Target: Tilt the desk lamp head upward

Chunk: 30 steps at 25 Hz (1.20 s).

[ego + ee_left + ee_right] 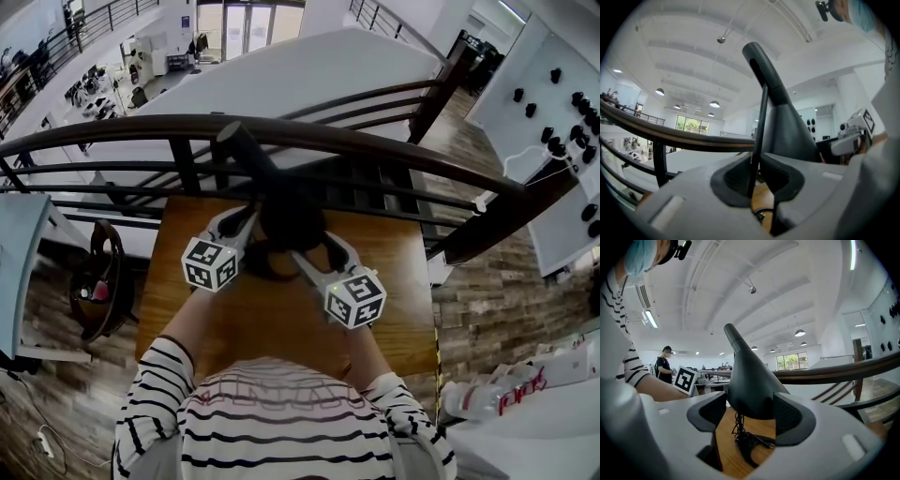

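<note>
i count one desk lamp (286,216) and one wooden table (281,323). there are two grippers, a left gripper (248,225) and a right gripper (323,251). one coiled black cord (745,439), one curved railing (375,145) and one dark chair (101,281). two people: one person in a striped top (281,422) and one person standing far off (663,366).

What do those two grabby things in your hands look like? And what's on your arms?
The left gripper and right gripper are light grey plastic, with dark grey pads inside the jaws. Each carries a white cube printed with black squares. The sleeves have black-and-white stripes.
</note>
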Tool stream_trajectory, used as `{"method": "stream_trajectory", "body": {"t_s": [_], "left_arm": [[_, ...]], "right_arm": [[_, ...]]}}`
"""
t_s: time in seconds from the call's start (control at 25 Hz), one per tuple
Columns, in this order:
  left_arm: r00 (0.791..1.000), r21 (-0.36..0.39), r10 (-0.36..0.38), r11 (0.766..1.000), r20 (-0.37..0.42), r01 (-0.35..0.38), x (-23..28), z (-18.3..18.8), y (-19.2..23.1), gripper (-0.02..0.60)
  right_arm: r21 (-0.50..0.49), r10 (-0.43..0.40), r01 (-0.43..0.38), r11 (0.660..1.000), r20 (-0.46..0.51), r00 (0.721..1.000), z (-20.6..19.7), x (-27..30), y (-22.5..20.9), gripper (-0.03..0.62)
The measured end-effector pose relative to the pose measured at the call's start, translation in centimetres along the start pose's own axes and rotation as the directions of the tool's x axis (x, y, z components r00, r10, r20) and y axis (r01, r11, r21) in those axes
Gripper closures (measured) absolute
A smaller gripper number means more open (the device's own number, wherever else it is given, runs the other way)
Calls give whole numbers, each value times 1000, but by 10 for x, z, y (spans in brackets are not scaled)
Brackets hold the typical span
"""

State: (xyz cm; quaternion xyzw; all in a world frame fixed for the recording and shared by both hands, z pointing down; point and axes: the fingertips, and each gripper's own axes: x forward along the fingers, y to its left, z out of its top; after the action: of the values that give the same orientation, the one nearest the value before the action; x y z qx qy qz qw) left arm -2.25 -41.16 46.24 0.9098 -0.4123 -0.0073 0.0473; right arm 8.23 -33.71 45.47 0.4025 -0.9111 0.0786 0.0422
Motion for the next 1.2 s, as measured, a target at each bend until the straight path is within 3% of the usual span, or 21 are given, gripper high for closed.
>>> {"method": "stream_trajectory", "body": {"t_s": [0.24,0.44,0.76,1.04,1.2], "left_arm": [[997,4,15,1000,-80,-14,-16,-13,-1,526],[995,-24,26,999,-93,-28,-43,-26,-7,526],[998,-57,-13,998,-68,9,-84,-30,-33,578],[995,-127,-82,989,-55,74,-105,-27,-54,578],[991,-125,-122,986,-57,114,-113,-28,-69,578]], "right_arm": [[42,-66,63,997,71,995,9,-28,-6,346],[97,-107,97,990,100,989,7,-52,-1,373],[137,-158,145,980,85,984,-13,-81,22,458],[188,-239,221,957,77,968,-32,-101,40,572],[214,-278,260,942,60,959,-44,-113,48,594]]}}
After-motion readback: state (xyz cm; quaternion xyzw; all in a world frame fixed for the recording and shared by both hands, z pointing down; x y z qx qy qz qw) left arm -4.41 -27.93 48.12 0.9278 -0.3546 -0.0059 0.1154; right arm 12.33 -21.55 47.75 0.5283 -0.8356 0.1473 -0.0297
